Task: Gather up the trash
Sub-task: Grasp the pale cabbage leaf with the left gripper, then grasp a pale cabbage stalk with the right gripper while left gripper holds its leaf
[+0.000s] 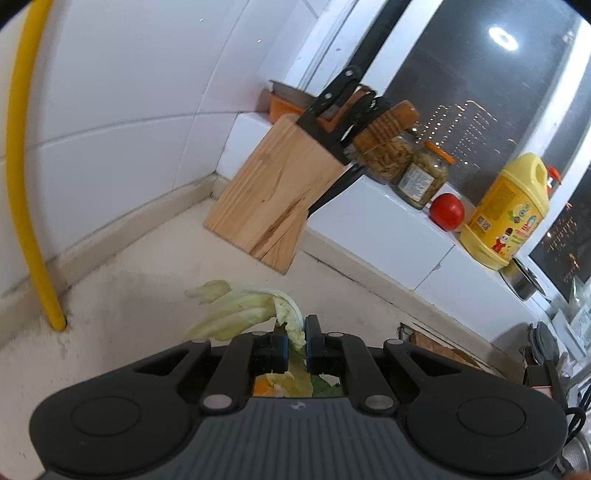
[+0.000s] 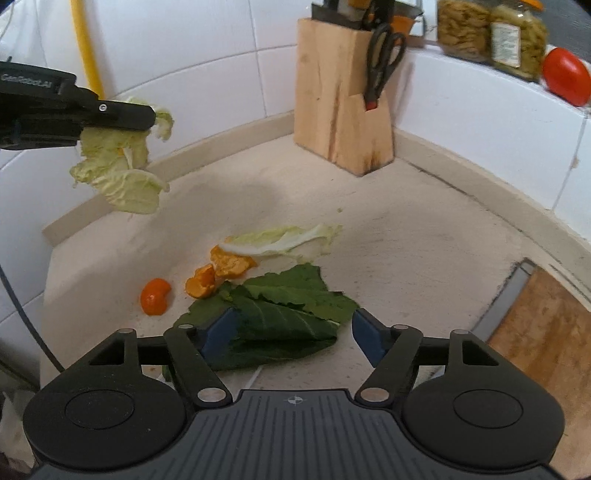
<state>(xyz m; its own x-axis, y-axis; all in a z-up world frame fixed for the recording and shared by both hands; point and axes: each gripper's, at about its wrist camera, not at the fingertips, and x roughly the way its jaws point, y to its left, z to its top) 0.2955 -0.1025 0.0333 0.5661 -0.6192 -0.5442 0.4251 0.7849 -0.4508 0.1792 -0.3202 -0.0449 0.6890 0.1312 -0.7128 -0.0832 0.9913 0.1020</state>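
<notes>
My left gripper [image 1: 296,338] is shut on a pale cabbage leaf [image 1: 240,312] and holds it in the air above the counter. It also shows in the right wrist view [image 2: 147,118], with the leaf [image 2: 122,177] hanging under it. My right gripper [image 2: 291,330] is open low over the counter, its blue pads on either side of a dark green leaf [image 2: 284,314]. Beyond it lie another pale cabbage leaf [image 2: 284,240], orange peel pieces [image 2: 218,273] and a separate orange piece [image 2: 155,295].
A wooden knife block [image 2: 343,96] with scissors [image 2: 384,59] stands in the corner. Jars [image 2: 491,29], a tomato [image 2: 565,74] and a yellow oil bottle [image 1: 506,210] sit on the ledge. A wooden cutting board [image 2: 546,339] lies at right. A yellow pipe [image 1: 22,166] runs down the wall.
</notes>
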